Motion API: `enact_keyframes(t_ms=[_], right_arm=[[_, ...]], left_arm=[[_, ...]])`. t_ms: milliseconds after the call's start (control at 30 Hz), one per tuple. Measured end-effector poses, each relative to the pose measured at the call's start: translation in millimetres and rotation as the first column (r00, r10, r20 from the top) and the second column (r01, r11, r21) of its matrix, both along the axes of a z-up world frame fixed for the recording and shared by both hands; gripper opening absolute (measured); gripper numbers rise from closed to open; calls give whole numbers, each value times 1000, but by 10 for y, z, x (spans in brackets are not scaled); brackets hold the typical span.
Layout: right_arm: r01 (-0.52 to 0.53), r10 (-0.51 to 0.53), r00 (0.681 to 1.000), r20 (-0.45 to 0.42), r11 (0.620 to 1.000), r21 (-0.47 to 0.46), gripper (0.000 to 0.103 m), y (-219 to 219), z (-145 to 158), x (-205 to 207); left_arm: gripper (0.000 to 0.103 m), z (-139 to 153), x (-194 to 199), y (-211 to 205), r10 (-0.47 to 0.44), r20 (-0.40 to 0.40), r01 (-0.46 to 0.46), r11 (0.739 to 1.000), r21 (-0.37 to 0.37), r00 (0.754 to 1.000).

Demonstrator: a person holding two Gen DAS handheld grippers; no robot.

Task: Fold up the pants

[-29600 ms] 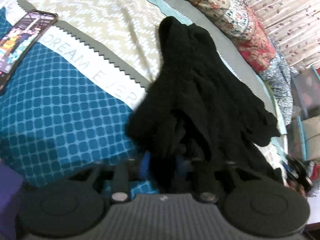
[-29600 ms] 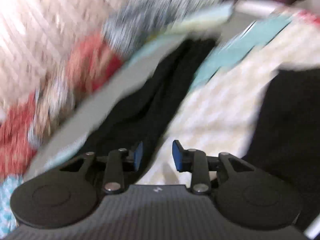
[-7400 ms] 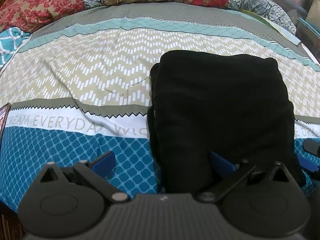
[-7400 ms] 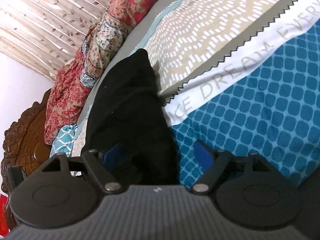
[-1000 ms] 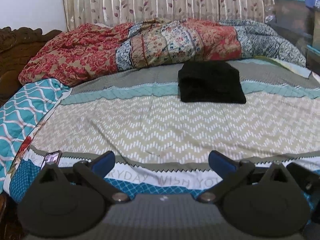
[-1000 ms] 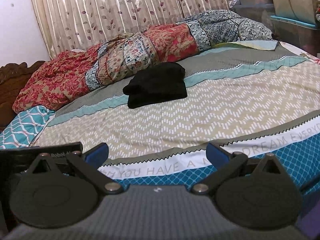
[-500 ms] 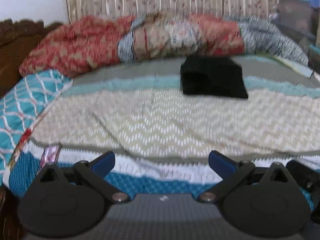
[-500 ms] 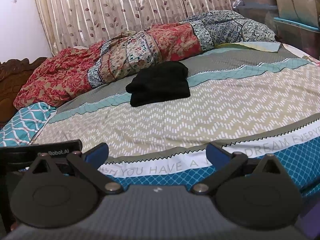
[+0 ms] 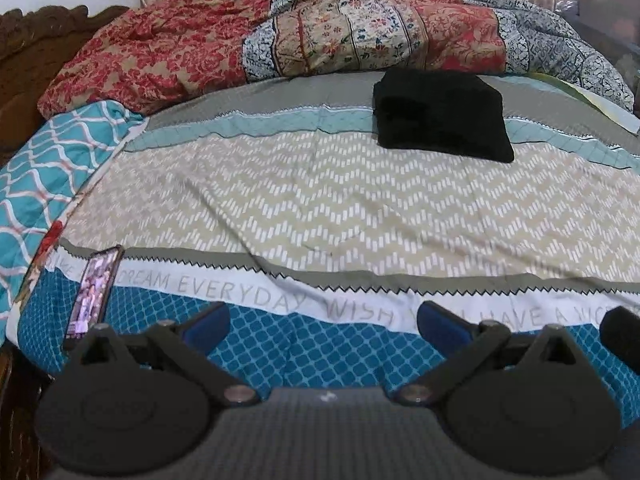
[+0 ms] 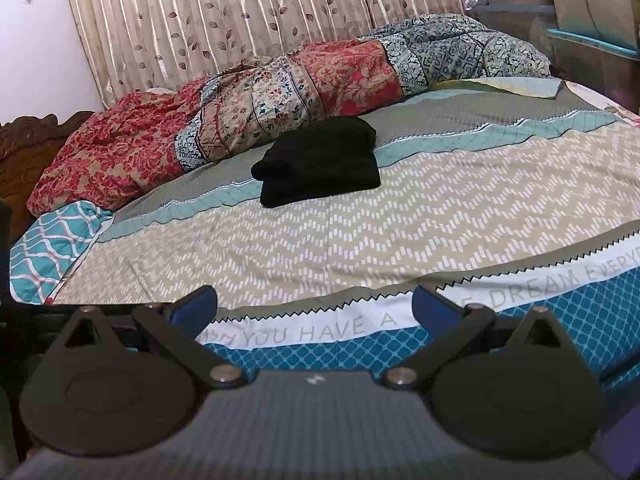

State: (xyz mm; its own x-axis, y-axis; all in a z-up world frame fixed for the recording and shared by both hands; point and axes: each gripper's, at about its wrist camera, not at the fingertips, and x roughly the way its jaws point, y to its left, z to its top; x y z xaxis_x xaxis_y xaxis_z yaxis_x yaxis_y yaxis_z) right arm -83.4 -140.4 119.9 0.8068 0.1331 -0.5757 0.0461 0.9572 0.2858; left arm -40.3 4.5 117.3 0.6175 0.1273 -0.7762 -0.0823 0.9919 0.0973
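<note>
Seemingly the folding itself is complete, so the step in hand, as I judge it, is simply to hold off and leave the bundle undisturbed; doing it well means keeping both sets of jaws low at the near edge of the bed [image 9: 280,208] and not dragging anything across the sheet. Going left to right in my left view: a phone [image 9: 94,292] lies face up with its screen lit on the near left of the sheet, glossy and rigid against the soft cloth. My left gripper [image 9: 322,320] hangs over the blue lattice band, jaws spread wide, blue pads bare, nothing between them. Further right and far back, the pants [image 9: 442,114] sit as a squat black rectangular stack, thick and matte, probably a knit or fleece, with the layered fold edges facing left; they rest on the grey and pale teal bands just in front of the crumpled red floral quilt [image 9: 280,40]. In my right view the pants [image 10: 320,160] show a slightly rounded, bulging left edge, so the stack may slump if nudged. My right gripper [image 10: 314,308] is likewise spread apart and empty, well apart from the pants. Pleated leaf-print curtains [image 10: 240,12] close the background.
</note>
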Motion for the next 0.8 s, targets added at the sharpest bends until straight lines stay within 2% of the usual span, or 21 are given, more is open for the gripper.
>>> enact_keyframes(t_ms=[500, 800], right_arm=[[-14, 14, 999, -29, 1000, 6, 103, 56, -16, 11], [26, -26, 1000, 16, 1000, -7, 103, 11, 83, -38]], left_arm=[[103, -56, 25, -2, -26, -35, 25, 999, -25, 999], [103, 20, -6, -48, -42, -10, 42, 999, -21, 999]])
